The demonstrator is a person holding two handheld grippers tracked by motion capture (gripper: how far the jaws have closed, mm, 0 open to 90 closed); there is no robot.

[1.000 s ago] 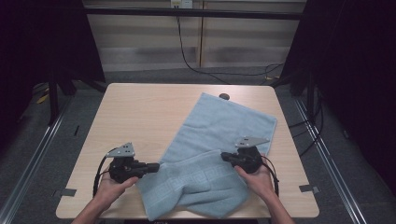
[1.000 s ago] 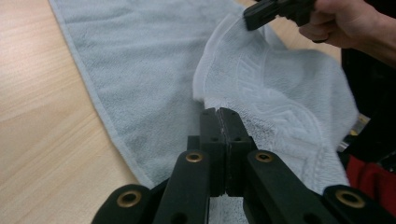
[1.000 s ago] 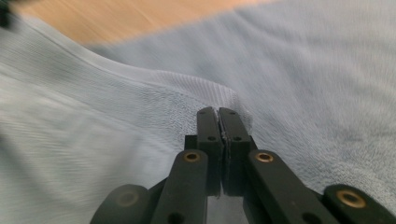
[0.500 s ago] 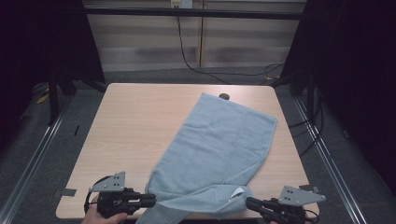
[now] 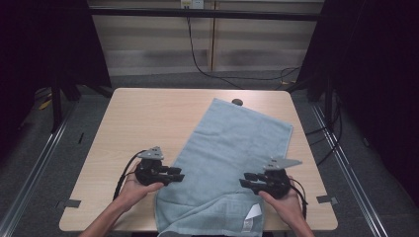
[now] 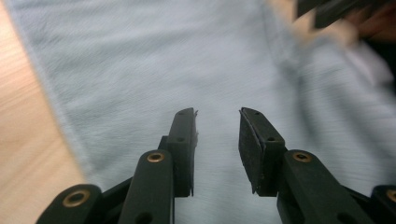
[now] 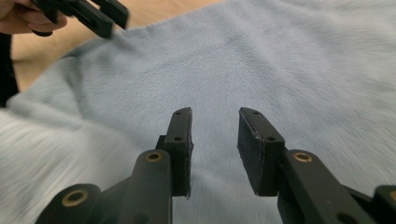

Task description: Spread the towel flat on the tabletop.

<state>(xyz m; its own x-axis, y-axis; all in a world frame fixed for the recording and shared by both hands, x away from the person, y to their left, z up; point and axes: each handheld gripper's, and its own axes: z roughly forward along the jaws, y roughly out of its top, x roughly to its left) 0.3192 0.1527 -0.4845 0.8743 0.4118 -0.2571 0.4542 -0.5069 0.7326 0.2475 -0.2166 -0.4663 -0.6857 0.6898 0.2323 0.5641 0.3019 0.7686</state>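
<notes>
1. Towel (image 5: 232,163) work sits at a release: the left gripper (image 5: 174,174) and right gripper (image 5: 249,178) have just been opening, jaws apart with nothing between them.
2. Both hover over its near end, facing each other.
3. It lies spread diagonally on the table (image 5: 148,118), near edge overhanging.
4. Next, likely regrip an edge for folding.

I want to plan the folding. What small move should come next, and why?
Probably lower both claws to pinch the light blue towel's long edges. The left claw and right claw have just been opening; nothing is between their jaws, and the towel lies flat, near end hanging off the table.
</notes>
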